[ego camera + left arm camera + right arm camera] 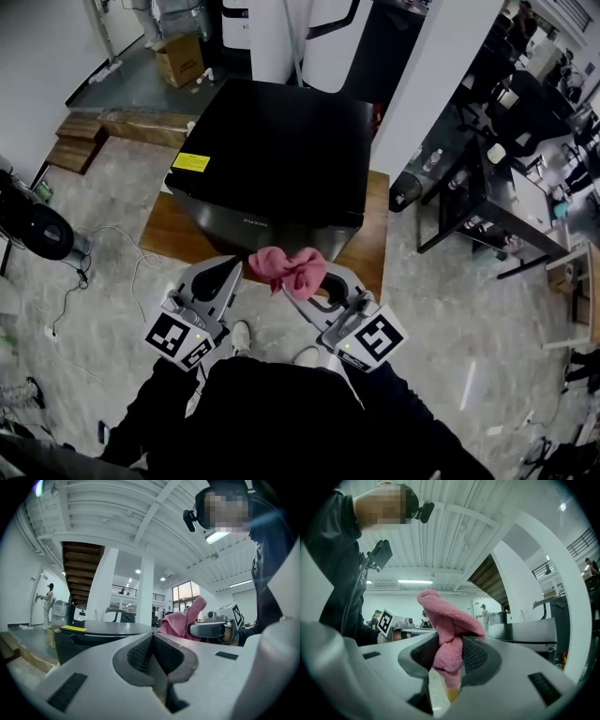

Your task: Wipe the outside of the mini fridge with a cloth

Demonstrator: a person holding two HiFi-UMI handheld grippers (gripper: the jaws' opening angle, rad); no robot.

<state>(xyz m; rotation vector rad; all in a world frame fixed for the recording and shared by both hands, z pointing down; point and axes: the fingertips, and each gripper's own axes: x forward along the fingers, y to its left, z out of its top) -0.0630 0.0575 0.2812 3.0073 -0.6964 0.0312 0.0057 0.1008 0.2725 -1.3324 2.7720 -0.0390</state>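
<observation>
I count two hand-held grippers, one cloth and one fridge. My right hand-held gripper has its jaws clamped on a pink terry cloth. The cloth bunches up above the ribbed pads and a short tail hangs below them. My left hand-held gripper has its jaws pressed together with nothing between them. The cloth shows just off its right side.

In the head view the two sit side by side close in front of my body. The left hand-held gripper and the right hand-held gripper angle in toward each other, with the cloth at the right one's tip. Each carries one cube with black-and-white square markers, the left cube and the right cube nearest me. Both gripper views look upward and take in the ceiling.

The boxy black mini fridge stands just ahead of both tips, apart from the cloth, on a low wooden surface. One yellow rectangular label lies on its top, ahead and left of the left hand-held gripper. Its print is too small to read, as is the small lettering on the fridge's front.
</observation>
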